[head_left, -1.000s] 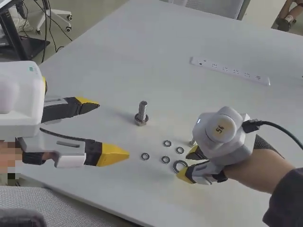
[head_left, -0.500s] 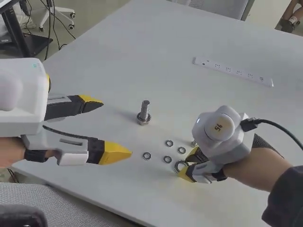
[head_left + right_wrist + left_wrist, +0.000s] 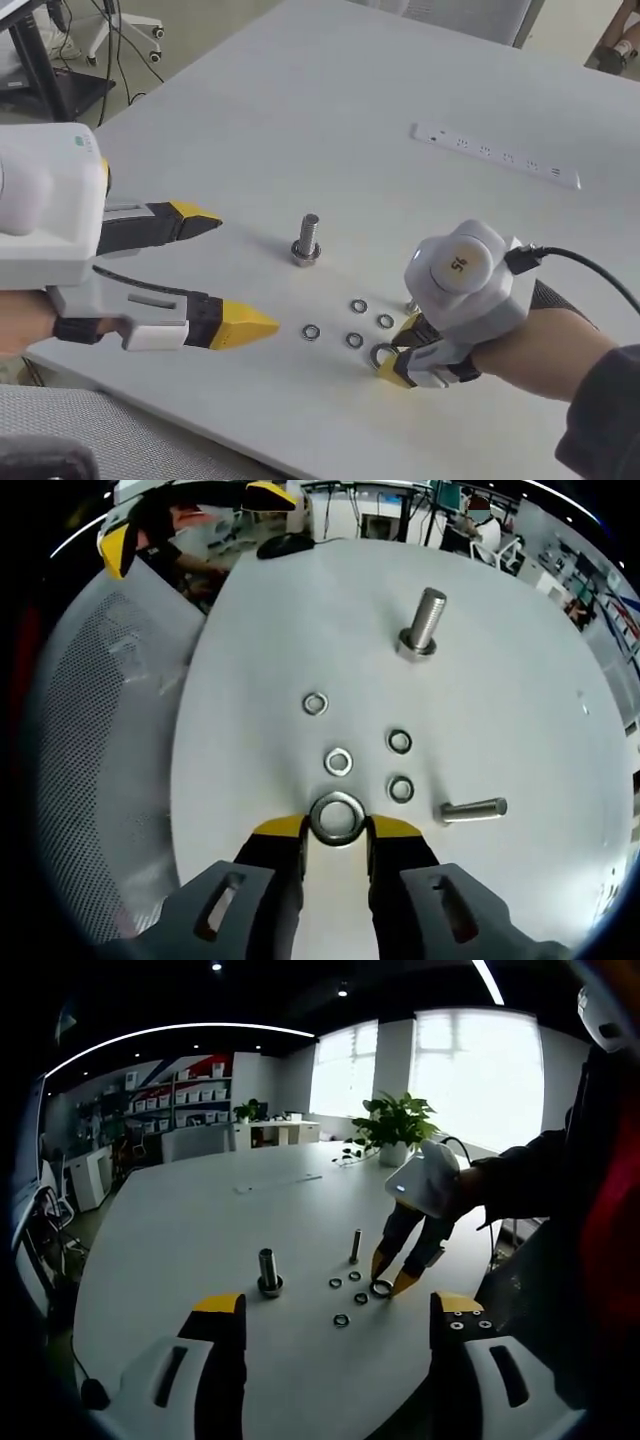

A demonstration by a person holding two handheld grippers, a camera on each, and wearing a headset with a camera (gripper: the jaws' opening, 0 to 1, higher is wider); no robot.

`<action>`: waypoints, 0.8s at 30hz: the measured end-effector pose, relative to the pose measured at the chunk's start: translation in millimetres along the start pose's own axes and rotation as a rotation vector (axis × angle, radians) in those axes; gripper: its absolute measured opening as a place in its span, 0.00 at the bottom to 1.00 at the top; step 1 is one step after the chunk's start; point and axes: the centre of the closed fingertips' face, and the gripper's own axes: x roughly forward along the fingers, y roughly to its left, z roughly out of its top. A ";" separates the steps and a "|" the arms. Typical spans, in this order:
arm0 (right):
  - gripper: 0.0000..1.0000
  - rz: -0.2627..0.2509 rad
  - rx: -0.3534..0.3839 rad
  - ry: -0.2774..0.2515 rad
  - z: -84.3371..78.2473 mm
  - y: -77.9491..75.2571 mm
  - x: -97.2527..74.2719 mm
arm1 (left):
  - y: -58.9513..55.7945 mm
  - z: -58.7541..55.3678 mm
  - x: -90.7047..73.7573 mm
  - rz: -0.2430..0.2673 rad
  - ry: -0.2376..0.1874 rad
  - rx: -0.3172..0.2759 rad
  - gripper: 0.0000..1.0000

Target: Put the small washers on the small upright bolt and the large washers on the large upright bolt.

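The large upright bolt (image 3: 307, 240) (image 3: 424, 620) (image 3: 267, 1270) stands mid-table. Partly behind my right gripper stands the small upright bolt (image 3: 410, 303) (image 3: 473, 808) (image 3: 356, 1245). Several small washers (image 3: 354, 340) (image 3: 338, 761) lie flat between the bolts. One large washer (image 3: 380, 354) (image 3: 337, 818) rests on the table, and my right gripper (image 3: 393, 358) (image 3: 337, 830) is shut on it, a yellow tip touching each side. My left gripper (image 3: 222, 270) (image 3: 338, 1310) hovers wide open to the left of the washers, holding nothing.
A white power strip (image 3: 495, 155) lies at the far right of the white table (image 3: 330, 90). A grey mesh chair back (image 3: 100, 440) sits below the table's near edge. A cable (image 3: 590, 272) trails from the right gripper.
The right gripper's jaws have narrowed around the large washer. The left gripper has stayed about where it was; the head camera has shifted slightly.
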 end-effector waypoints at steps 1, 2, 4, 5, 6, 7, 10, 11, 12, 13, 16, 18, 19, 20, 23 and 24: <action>0.24 0.000 0.001 0.000 0.0 0.0 0.0 | -0.5 0.0 0.0 -0.002 -0.001 0.000 0.74; 0.24 0.001 -0.001 0.001 0.0 0.2 0.0 | -0.4 -0.1 -0.1 -0.001 0.000 0.002 0.74; 0.24 0.000 -0.005 0.002 0.0 0.1 -0.1 | -0.9 -0.1 -0.2 -0.003 0.000 0.003 0.74; 0.24 0.001 -0.003 0.002 0.0 -0.2 -0.2 | -1.0 -0.1 -0.2 -0.004 0.001 0.004 0.74; 0.24 -0.001 -0.004 0.002 0.1 -0.7 -0.3 | -0.8 -0.1 -0.3 -0.003 0.001 0.006 0.74; 0.24 -0.001 -0.005 0.001 0.4 -0.6 -0.5 | -1.0 0.0 -0.2 -0.003 0.001 0.006 0.74; 0.23 -0.005 -0.009 -0.002 2.0 -0.6 -2.0 | -1.5 0.3 -0.1 -0.005 0.002 0.008 0.73; 0.23 -0.008 -0.011 -0.006 3.2 -0.9 -3.0 | -1.8 0.4 0.0 -0.007 0.002 0.009 0.73; 0.23 -0.007 -0.012 -0.007 4.0 -0.8 -3.7 | -1.9 0.3 0.2 -0.007 0.004 0.011 0.73; 0.23 -0.007 -0.011 -0.006 4.2 -1.0 -4.0 | -2.0 0.2 0.4 -0.008 0.005 0.012 0.73; 0.23 -0.008 -0.014 -0.004 5.0 -1.5 -6.1 | -2.0 0.6 0.5 -0.009 0.004 0.013 0.72; 0.23 -0.014 -0.022 -0.006 8.2 -1.9 -10.1 | -1.9 1.0 0.3 -0.009 0.002 0.015 0.72; 0.23 -0.016 -0.025 -0.008 9.9 -2.3 -12.1 | -2.1 1.3 0.4 -0.010 0.001 0.014 0.72; 0.23 -0.017 -0.028 -0.010 12.4 -2.8 -14.7 | -2.1 1.5 0.4 -0.010 -0.001 0.015 0.72; 0.23 -0.027 -0.038 -0.011 17.2 -5.7 -20.4 | -1.8 2.1 0.2 -0.009 -0.004 0.017 0.72; 0.23 -0.030 -0.041 -0.014 19.4 -6.4 -23.1 | -1.6 2.7 0.0 -0.009 -0.007 0.016 0.72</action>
